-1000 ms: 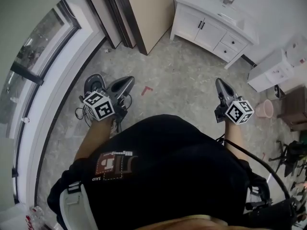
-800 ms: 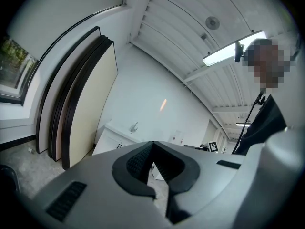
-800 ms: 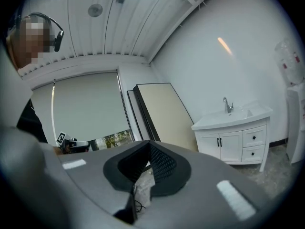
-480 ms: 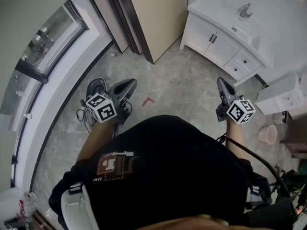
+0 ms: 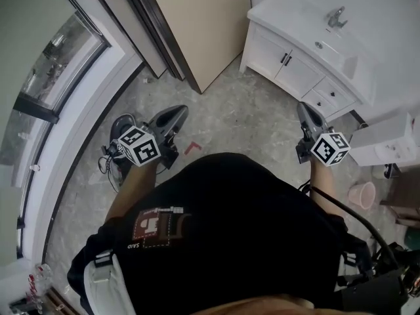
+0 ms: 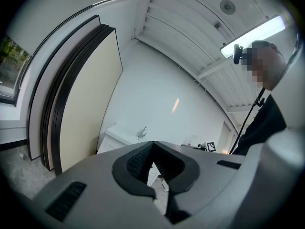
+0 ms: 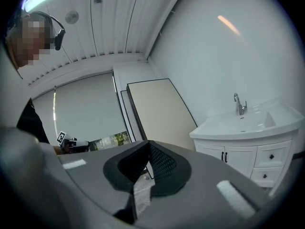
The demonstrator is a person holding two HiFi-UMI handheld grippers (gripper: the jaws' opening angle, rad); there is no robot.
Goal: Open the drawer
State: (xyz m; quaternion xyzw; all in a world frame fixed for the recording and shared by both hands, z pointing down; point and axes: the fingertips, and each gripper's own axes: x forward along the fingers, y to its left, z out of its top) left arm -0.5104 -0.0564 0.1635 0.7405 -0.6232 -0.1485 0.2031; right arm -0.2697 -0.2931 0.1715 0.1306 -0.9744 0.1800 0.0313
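White satin-painted vanity cabinet, shiny chrome metal tap, rough mottled grey concrete floor, smooth matt beige board, black cloth shirt.

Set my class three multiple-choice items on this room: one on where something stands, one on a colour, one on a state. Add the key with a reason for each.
1. In the head view, the sink cabinet stands at the:
A) upper right
B) lower left
C) bottom middle

2. The bucket on the floor is:
A) blue
B) pink
C) green

3. The cabinet's drawers are:
A) pulled out
B) missing
C) all shut

Key:
1 A, it fills the upper right corner, beyond the right claw.
2 B, it shows pale pink near the right edge.
3 C, every drawer front sits flush with the cabinet.
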